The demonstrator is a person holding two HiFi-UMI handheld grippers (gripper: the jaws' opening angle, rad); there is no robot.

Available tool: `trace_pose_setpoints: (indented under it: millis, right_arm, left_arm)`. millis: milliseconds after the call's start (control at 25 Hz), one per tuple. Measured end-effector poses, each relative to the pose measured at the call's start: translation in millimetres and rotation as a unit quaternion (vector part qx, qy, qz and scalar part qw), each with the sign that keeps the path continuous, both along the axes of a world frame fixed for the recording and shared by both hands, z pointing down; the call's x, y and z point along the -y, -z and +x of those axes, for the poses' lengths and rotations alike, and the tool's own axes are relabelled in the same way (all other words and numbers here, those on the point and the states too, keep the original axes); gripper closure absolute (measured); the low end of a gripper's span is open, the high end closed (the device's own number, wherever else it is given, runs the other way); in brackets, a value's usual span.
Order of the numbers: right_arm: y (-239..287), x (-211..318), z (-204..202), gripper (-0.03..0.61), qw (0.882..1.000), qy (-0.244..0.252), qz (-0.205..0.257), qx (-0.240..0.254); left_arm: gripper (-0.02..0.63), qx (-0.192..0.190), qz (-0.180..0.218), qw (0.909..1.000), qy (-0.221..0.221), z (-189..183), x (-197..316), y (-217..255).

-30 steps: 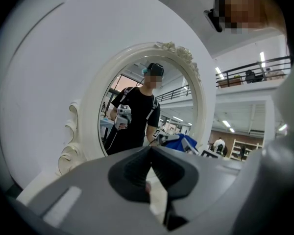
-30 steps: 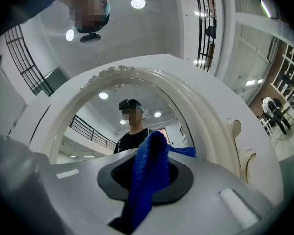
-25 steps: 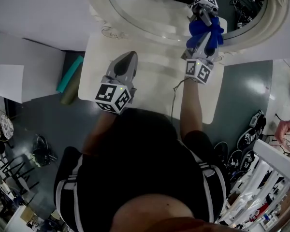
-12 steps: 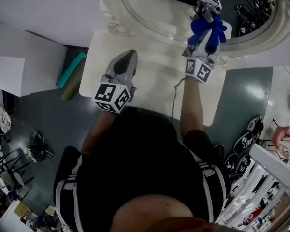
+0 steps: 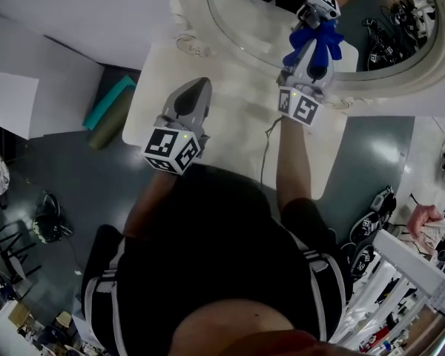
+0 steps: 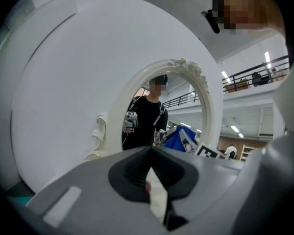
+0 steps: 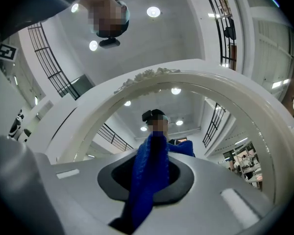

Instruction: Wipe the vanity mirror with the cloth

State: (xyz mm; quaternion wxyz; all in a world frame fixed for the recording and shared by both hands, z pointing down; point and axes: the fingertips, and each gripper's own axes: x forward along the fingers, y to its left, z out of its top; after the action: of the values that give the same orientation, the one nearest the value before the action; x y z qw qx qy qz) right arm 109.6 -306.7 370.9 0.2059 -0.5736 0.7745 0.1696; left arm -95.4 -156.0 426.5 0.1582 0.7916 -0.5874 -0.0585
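Person in a dark top stands at the near edge of the white worktop (image 5: 237, 128), one tool in each hand.
Left tongs (image 5: 196, 89): hover over the worktop's left half, about midway between near and far edge, pointing at the mirror. Own camera shows the tongs (image 6: 150, 149) clenched tip to tip, nothing between them.
Thin cable (image 5: 265, 158) runs across the worktop to its near edge, just beside the right forearm.
Right tongs (image 5: 312, 56): up at the worktop's far edge, right half, over the mirror's lower rim. Own camera shows these tongs (image 7: 155, 143) clamped on the blue cloth (image 7: 146, 185), a fold running up between them past the tips.
Head view: cloth (image 5: 317, 38) is bunched at the tong tips, against the lower part of the glass and meeting its own reflection.
Marker cubes on both tools carry black-and-white square patterns, the only print I can make out.
Vanity mirror (image 5: 263, 17): oval, ornate white frame, standing along the far edge. The glass reflects the person and both tools.
Teal roll (image 5: 108, 113) lies on the grey floor off the worktop's left edge.
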Motion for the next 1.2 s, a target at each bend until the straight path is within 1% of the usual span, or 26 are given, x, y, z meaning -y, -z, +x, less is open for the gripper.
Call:
trace_pose_setpoints:
  millis: [200, 440, 600, 760, 880, 960, 1040, 1120, 1200]
  right_arm:
    - [6.0, -0.3, -21.8, 0.541, 1.0, 0.013, 0.01, -0.026]
    - [10.8, -5.4, -33.2, 0.541, 0.998, 0.016, 0.017, -0.051]
    - [7.5, -4.2, -57.2, 0.543, 0.997, 0.025, 0.02, -0.075]
    - [5.2, -4.0, -68.7, 0.542, 0.993, 0.033, 0.03, -0.105]
    - [1.7, -5.5, -97.8, 0.543, 0.989, 0.039, 0.049, -0.136]
    - [-2.6, -5.9, -115.8, 0.543, 0.987, 0.041, 0.052, -0.149]
    - [-6.4, -4.2, -118.4, 0.542, 0.986, 0.045, 0.047, -0.155]
    - [-6.0, -2.1, -113.2, 0.542, 0.985, 0.05, 0.047, -0.156]
    - [-10.1, -2.0, -121.5, 0.543, 0.984, 0.057, 0.044, -0.16]
  left_arm:
    - [0.603, -0.004, 0.001, 1.0, 0.008, -6.5, -3.0, 1.5]
    - [0.603, -0.005, 0.0, 0.9999, 0.011, -9.0, -11.7, 3.1]
    - [0.604, -0.006, 0.001, 0.9999, 0.009, -17.4, -10.4, 2.1]
    - [0.603, -0.007, 0.002, 0.9999, 0.007, -11.4, -9.0, 3.4]
    - [0.603, -0.011, 0.0, 0.9999, 0.012, -25.5, -9.2, 0.4]
    - [0.604, -0.013, -0.002, 0.9998, 0.015, -36.5, -9.8, -0.8]
    - [0.603, -0.013, -0.002, 0.9998, 0.017, -34.8, -8.7, 0.2]
    - [0.603, -0.014, -0.002, 0.9998, 0.017, -25.2, -6.9, 3.2]
    - [0.603, -0.015, -0.004, 0.9997, 0.016, -26.0, -7.4, 2.5]
